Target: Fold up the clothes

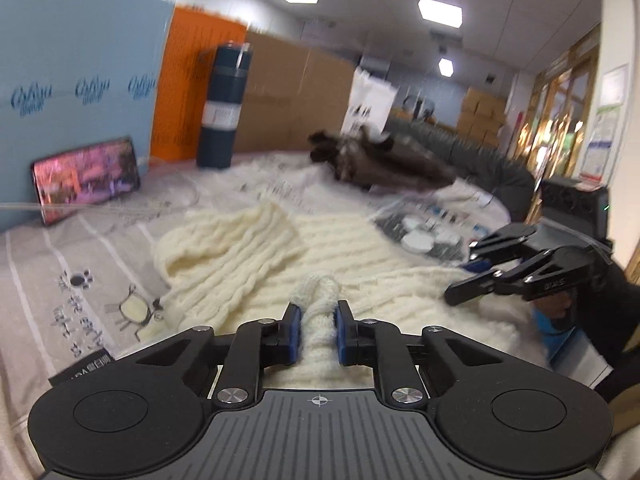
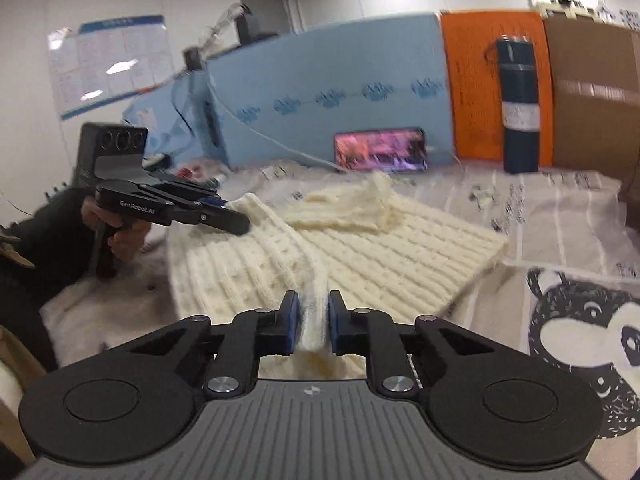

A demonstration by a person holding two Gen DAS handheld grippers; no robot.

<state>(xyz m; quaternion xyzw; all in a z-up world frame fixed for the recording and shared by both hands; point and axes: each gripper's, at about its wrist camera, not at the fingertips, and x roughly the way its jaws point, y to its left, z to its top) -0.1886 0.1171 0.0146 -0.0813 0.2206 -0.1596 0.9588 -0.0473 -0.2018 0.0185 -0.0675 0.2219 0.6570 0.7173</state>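
Left wrist view: the left tool (image 1: 318, 322) pinches a bunched fold of the cream knit sweater (image 1: 256, 248) between its blue pads. The sweater lies spread on a printed sheet (image 1: 60, 272), its ribs running away from the camera and one sleeve folded over at the left. The right tool (image 1: 466, 280) reaches in from the right over the knit; its tips are blurred. A brown garment (image 1: 384, 160) behind is smeared by motion.

Right wrist view: the right tool (image 2: 313, 320) is pressed on a raised ridge of the sweater (image 2: 384, 248), whose long axis runs towards a phone (image 2: 380, 150) and a dark bottle (image 2: 520, 108). The left tool (image 2: 236, 222) grips the far left edge; its tips are hard to make out.
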